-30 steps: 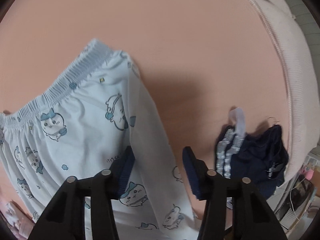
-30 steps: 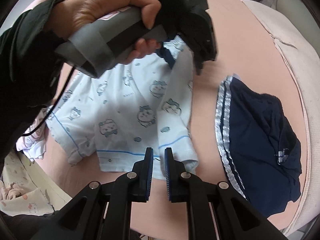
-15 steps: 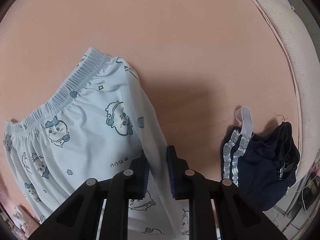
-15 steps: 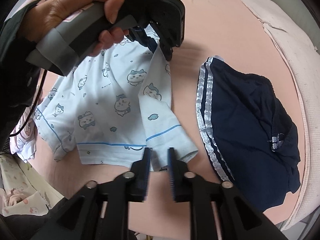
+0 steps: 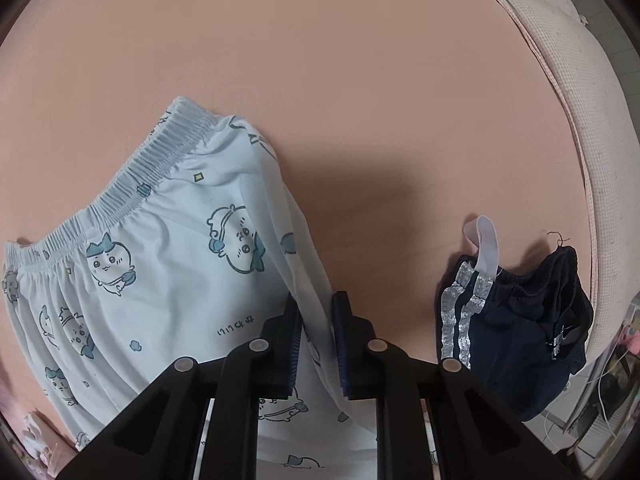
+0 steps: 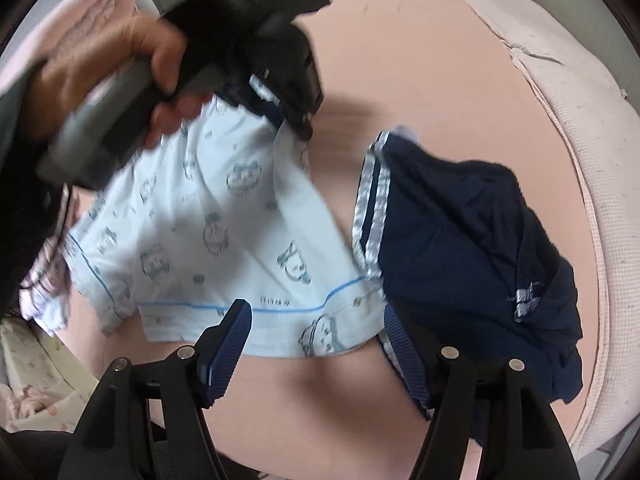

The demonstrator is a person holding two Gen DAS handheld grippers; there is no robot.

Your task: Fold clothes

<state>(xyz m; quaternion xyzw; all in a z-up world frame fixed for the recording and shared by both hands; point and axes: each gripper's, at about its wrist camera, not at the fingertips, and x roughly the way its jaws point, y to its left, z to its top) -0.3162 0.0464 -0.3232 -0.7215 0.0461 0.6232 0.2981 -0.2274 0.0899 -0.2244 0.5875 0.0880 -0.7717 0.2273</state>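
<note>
Light blue cartoon-print shorts (image 5: 160,264) lie on the pink bed sheet (image 5: 320,80), elastic waistband at the far left. My left gripper (image 5: 316,320) is shut on the right side edge of the shorts and lifts it; it also shows in the right wrist view (image 6: 296,120), held by a hand. In the right wrist view the shorts (image 6: 208,232) spread toward me with a blue-trimmed hem. My right gripper (image 6: 316,336) is open just above that hem, empty.
Dark navy shorts (image 5: 516,328) with silver side stripes lie crumpled right of the blue ones, also in the right wrist view (image 6: 472,240). A pale pink padded bed rim (image 5: 568,80) curves along the right. Pink printed clothes (image 6: 28,360) lie at the left edge.
My left gripper closed on the blue shorts' side edge and lifted it. My right gripper went from nearly shut to wide open and moved in over the hem.
</note>
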